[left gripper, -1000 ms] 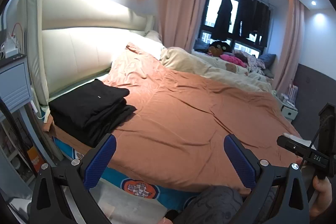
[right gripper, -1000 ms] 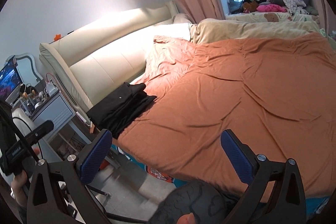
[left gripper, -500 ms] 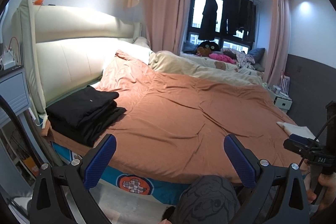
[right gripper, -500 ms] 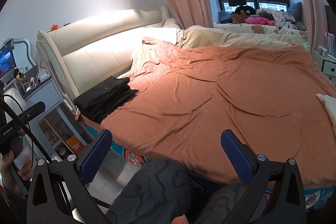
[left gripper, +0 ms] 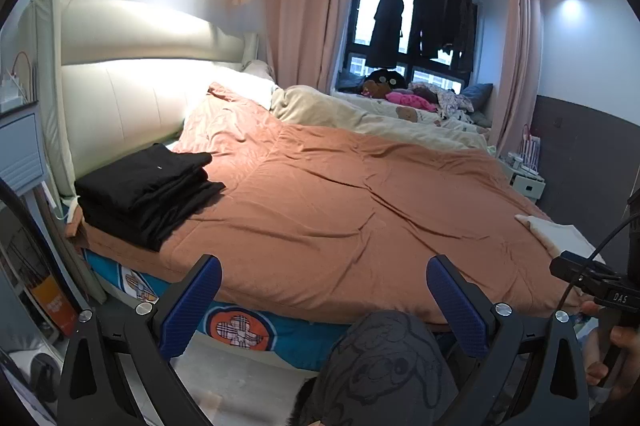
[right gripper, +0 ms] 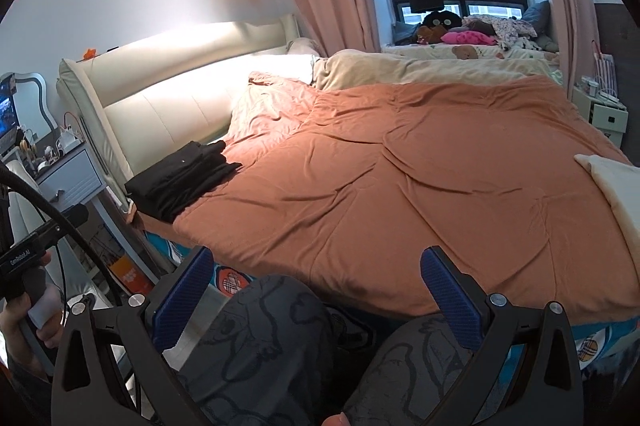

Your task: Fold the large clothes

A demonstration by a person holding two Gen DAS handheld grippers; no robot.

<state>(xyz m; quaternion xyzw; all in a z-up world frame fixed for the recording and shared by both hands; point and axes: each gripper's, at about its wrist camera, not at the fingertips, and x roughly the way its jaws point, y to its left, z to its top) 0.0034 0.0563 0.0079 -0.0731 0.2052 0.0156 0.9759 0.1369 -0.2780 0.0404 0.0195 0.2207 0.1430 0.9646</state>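
A stack of folded black clothes (left gripper: 146,190) (right gripper: 182,180) lies on the near left corner of the bed, close to the headboard. A cream-white cloth (left gripper: 558,232) (right gripper: 614,186) lies at the bed's right edge. The orange duvet (left gripper: 352,210) (right gripper: 420,170) covers the bed. My left gripper (left gripper: 322,284) is open and empty, held off the bed's near edge above a person's knee. My right gripper (right gripper: 316,276) is open and empty too, over both knees. Each gripper's handle shows in the other's view, held by a hand.
A padded cream headboard (left gripper: 132,94) stands on the left, with a blue-grey nightstand (right gripper: 70,176) beside it. A beige blanket (left gripper: 360,114) and soft toys (right gripper: 456,30) lie at the far side. A small white cabinet (left gripper: 528,184) is on the right. Dark clothes hang at the window (left gripper: 420,22).
Both grippers have drawn back from the bed and levelled out. The cream cloth at the right edge and the person's knees have come into view. Both stay open.
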